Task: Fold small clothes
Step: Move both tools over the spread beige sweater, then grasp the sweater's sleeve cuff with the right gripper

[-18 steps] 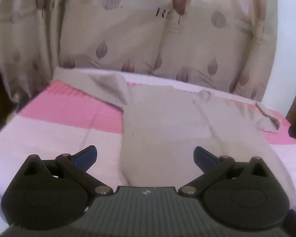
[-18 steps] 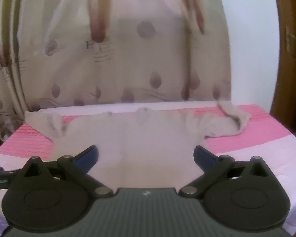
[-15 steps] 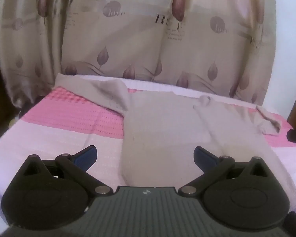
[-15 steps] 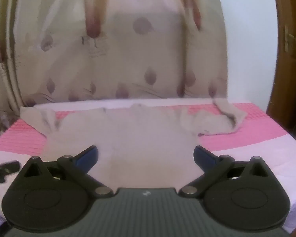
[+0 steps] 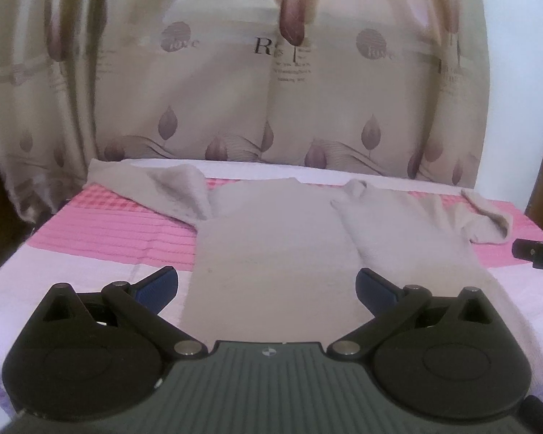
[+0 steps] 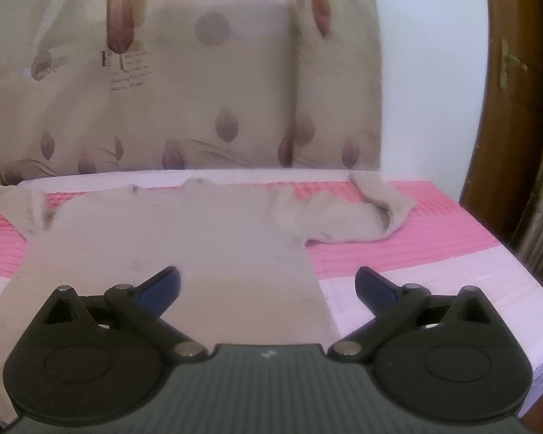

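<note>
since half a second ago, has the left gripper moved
Yes. In its own view the curtain and beige shirt sit lower, so the left gripper has tilted up or pulled back, open.

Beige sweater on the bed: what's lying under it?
The beige sweater lies spread flat on a pink-and-white bedspread, which shows all around it. Whether anything else sits beneath the fabric is hidden.

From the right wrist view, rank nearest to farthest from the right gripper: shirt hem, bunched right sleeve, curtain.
1. Shirt hem: just ahead of the open right gripper, slightly left.
2. Bunched right sleeve: farther up, to the right, on the pink band.
3. Curtain: behind the bed, farthest.
</note>
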`<state>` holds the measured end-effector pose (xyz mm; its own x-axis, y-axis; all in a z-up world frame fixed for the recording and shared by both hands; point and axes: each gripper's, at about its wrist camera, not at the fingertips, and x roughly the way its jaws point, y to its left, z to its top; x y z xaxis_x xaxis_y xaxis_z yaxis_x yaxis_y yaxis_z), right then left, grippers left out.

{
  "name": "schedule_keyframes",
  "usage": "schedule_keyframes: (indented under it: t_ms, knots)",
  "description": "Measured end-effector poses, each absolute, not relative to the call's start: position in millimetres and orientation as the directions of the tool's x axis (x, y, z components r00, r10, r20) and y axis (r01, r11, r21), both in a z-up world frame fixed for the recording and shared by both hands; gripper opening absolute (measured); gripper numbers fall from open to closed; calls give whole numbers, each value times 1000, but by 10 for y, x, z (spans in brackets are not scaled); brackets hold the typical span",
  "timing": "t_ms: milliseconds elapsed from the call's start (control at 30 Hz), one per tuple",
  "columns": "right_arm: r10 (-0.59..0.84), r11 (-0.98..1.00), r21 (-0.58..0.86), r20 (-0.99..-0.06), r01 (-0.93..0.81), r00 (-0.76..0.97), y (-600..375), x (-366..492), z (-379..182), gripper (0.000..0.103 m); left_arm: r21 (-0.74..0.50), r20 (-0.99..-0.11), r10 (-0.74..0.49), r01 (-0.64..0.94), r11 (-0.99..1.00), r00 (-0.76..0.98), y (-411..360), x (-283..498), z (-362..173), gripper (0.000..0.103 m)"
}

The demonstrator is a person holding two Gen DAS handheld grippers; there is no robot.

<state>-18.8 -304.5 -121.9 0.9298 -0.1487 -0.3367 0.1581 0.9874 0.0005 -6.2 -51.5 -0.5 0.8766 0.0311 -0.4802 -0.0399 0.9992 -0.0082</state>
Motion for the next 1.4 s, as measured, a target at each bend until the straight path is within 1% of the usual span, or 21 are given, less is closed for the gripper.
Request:
schedule_keyframes:
  t_ms: [67, 200, 300, 333, 367, 400, 467, 567, 600, 667, 767, 900, 933, 1000, 1100, 1167, 1200, 1233, 1267, 1300, 1400]
  knots:
    - [-149, 987, 11, -336, 162, 930, -3135, -97, -1231, 103, 13, -500, 41, -39, 999, 865, -577, 101, 2, 103]
    - [-151, 986, 5, -357, 164, 922, -3314, 108, -1294, 103, 32, -493, 58, -49, 998, 868, -646, 341, -98, 103]
    - [-151, 987, 4, -348, 163, 925, -3528, 300, -1358, 103, 57, -490, 92, -74, 996, 867, -633, 579, -216, 103]
    - [-151, 986, 13, -345, 166, 926, -3641, 387, -1372, 102, 56, -493, 97, -80, 995, 864, -609, 684, -274, 103]
    - [-149, 985, 34, -340, 171, 929, -3785, 480, -1377, 89, 67, -499, 108, -85, 994, 860, -593, 759, -331, 103]
    - [-145, 983, 63, -329, 175, 933, -3932, 574, -1382, 70, 73, -500, 120, -96, 993, 858, -581, 847, -382, 103]
    - [-161, 971, 110, -347, 211, 924, -4312, 844, -1378, 52, 59, -500, 134, -120, 991, 856, -545, 994, -472, 103]
    - [-196, 964, 95, -370, 247, 908, -4828, 1257, -1331, 52, 49, -500, 144, -138, 989, 854, -501, 1121, -596, 103]
    - [-224, 962, 63, -363, 264, 904, -4954, 1389, -1280, 52, 57, -494, 152, -143, 988, 856, -493, 1150, -636, 103]
    - [-244, 964, 3, -381, 265, 892, -5108, 1692, -1255, 52, 54, -517, 144, -136, 989, 844, -496, 1210, -713, 103]
    - [-274, 962, -105, -400, 253, 875, -5132, 2158, -1250, 52, 16, -577, 107, -119, 993, 810, -477, 1333, -774, 103]
    - [-330, 939, -228, -399, 257, 855, -5148, 2797, -1235, 51, -11, -598, 76, -103, 995, 798, -445, 1415, -792, 103]
    - [-349, 931, -251, -408, 263, 844, -5151, 2958, -1250, 50, -18, -608, 68, -99, 995, 791, -433, 1435, -801, 103]
    - [-374, 921, -276, -440, 274, 816, -5193, 3263, -1309, 39, -29, -634, 58, -99, 995, 772, -408, 1455, -828, 103]
    - [-429, 898, -315, -471, 307, 771, -5346, 3566, -1354, 37, -27, -639, 62, -103, 994, 766, -406, 1456, -834, 103]
    - [-432, 897, -307, -464, 317, 773, -5487, 3647, -1350, 36, -15, -643, 69, -103, 995, 763, -431, 1456, -835, 103]
    - [-432, 899, -295, -466, 324, 772, -5554, 3649, -1352, 32, -12, -643, 71, -103, 995, 763, -442, 1478, -822, 103]
    - [-424, 904, -272, -473, 330, 772, -5634, 3638, -1337, 27, -14, -644, 70, -104, 994, 762, -440, 1480, -822, 103]
    - [-417, 909, -235, -484, 345, 770, -5753, 3616, -1317, 15, -18, -648, 69, -106, 994, 759, -441, 1481, -824, 103]
    - [-411, 911, -189, -493, 366, 767, -5905, 3571, -1311, 13, -20, -647, 68, -106, 994, 759, -435, 1479, -824, 103]
    - [-360, 911, -11, -504, 412, 785, -6401, 3307, -1297, 12, -23, -647, 64, -104, 994, 760, -421, 1486, -818, 103]
